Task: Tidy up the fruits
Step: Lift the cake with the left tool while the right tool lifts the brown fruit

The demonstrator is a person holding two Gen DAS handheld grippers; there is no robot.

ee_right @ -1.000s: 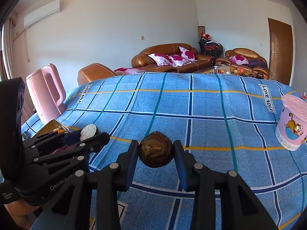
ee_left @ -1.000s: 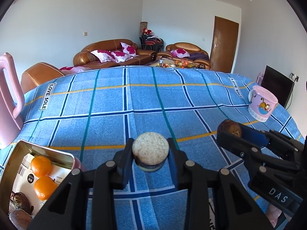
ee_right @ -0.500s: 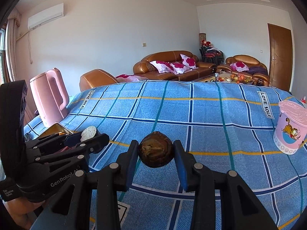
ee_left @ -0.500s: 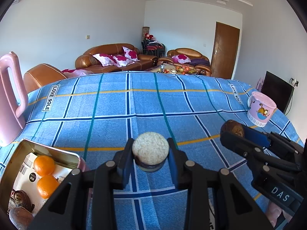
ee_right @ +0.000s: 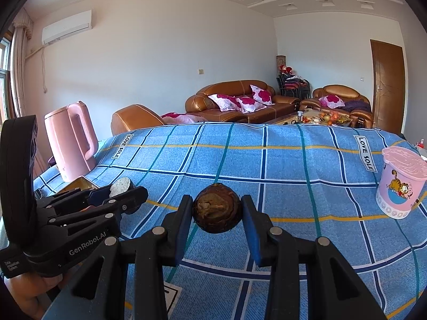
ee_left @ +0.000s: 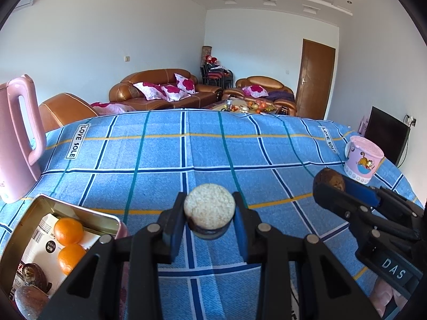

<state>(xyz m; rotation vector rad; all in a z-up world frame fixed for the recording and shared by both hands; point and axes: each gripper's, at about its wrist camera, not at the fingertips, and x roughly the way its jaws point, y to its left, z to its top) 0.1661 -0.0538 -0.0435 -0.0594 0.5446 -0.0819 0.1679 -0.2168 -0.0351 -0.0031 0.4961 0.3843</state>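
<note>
Fruits are mid-carry: left tongs (ee_left: 209,220) pinch a pale round one (ee_left: 209,214), right tongs (ee_right: 217,214) a brown one (ee_right: 217,210) (both aloft); next, probably lowering into the tin (ee_left: 24,226).

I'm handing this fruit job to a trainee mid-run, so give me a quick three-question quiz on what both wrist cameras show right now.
1. True or false: the left tongs are shut on a pale round cake.
2. What do the right tongs hold? A) an orange B) a dark brown round fruit C) nothing
3. Fill in: the two oranges lie in the metal ____ at the lower left of the left wrist view.

Key: 1 true; 2 B; 3 tin. The pink kettle and the pink cartoon cup stand apart on the blue checked cloth.
</note>
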